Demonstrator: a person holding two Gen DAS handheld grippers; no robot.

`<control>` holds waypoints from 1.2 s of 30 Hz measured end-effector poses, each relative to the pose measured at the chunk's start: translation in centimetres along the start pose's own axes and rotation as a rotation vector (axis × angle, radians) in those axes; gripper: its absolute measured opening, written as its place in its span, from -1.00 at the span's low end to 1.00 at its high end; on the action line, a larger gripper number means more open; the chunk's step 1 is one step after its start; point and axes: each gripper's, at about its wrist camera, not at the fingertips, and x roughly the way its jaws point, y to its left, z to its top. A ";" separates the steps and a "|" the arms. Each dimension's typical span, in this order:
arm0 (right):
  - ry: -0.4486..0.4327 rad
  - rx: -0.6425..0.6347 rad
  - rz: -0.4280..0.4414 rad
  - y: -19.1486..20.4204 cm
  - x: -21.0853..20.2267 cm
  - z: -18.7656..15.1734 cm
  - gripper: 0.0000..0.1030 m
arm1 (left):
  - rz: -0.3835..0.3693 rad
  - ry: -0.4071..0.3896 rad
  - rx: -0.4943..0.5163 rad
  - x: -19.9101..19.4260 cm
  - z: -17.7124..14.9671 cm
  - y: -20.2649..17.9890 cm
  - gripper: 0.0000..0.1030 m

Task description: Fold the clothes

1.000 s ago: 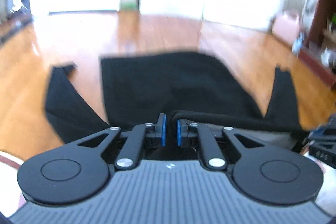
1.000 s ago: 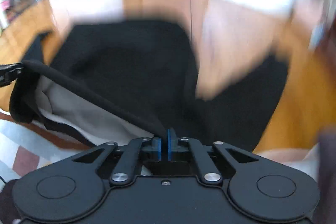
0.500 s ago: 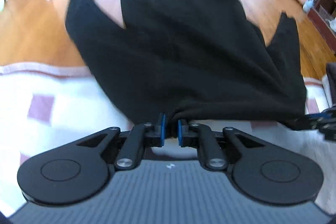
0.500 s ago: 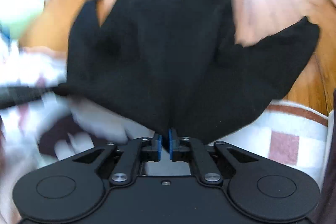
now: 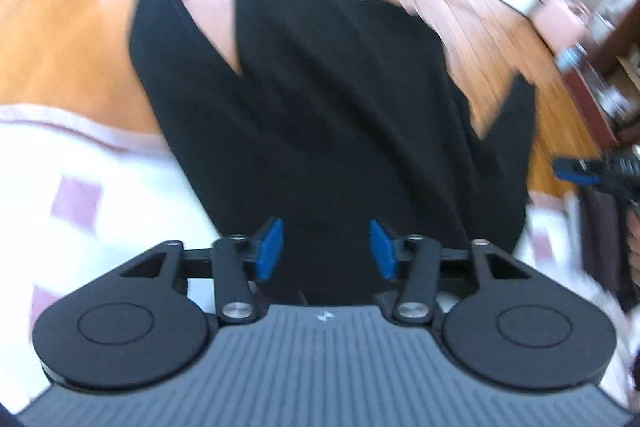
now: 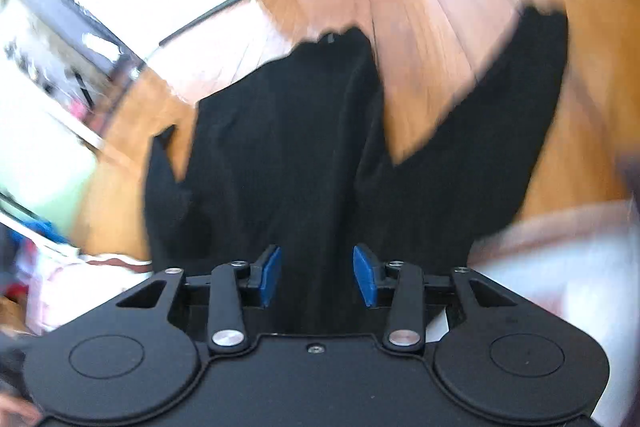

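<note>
The left gripper (image 5: 326, 247) stands with its blue pads (image 5: 270, 247) spread wide, nothing pinched between them — the black garment (image 5: 328, 107) shows in the gap but neither pad presses it. The right gripper (image 6: 316, 275) is the same, its pads (image 6: 365, 275) wide apart with dark cloth only showing between them.

The garment (image 6: 288, 167) lies spread out ahead of both tools, its near part over the white blanket with purple squares (image 5: 80, 195) and its far part reaching out over the wooden floor (image 5: 68, 39). One sleeve (image 5: 160, 59) points off to the left, another (image 6: 516, 115) to the right, each parted from the body by a wedge of floor. Everything is blurred — at the right edge of the left view the other tool's blue tip can be made out
</note>
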 end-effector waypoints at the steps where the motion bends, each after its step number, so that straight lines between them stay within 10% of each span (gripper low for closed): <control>1: -0.016 -0.083 -0.045 1.2 0.7 0.9 -0.32 | 0.006 -0.021 0.012 1.0 1.5 0.0 -0.05; 4: -0.042 -0.214 -0.167 3.3 4.3 4.0 -0.35 | 0.033 -0.099 0.073 4.7 4.9 -0.2 -0.05; 12: -0.151 0.357 -0.161 -3.4 12.0 2.2 -0.28 | -0.041 -0.069 0.092 9.4 6.4 2.5 -0.05; 17: -0.253 0.111 -0.039 -3.0 9.7 5.0 -0.24 | -0.099 -0.029 0.093 11.9 6.8 4.4 0.01; 23: -0.128 -0.189 0.009 -3.1 10.0 4.4 -0.24 | 0.006 0.043 0.273 13.5 5.7 1.5 -0.07; 30: -0.017 -0.186 -0.048 -4.5 13.4 3.0 -0.23 | 0.053 0.039 0.152 14.8 5.8 3.0 -0.30; 32: -0.004 -0.283 -0.047 -3.4 14.6 2.7 -0.71 | 0.071 0.042 0.168 14.6 5.6 2.9 -0.51; 36: -0.055 -0.340 -0.148 -2.2 14.4 2.4 -0.84 | 0.079 0.029 -0.054 13.3 5.8 6.8 -0.80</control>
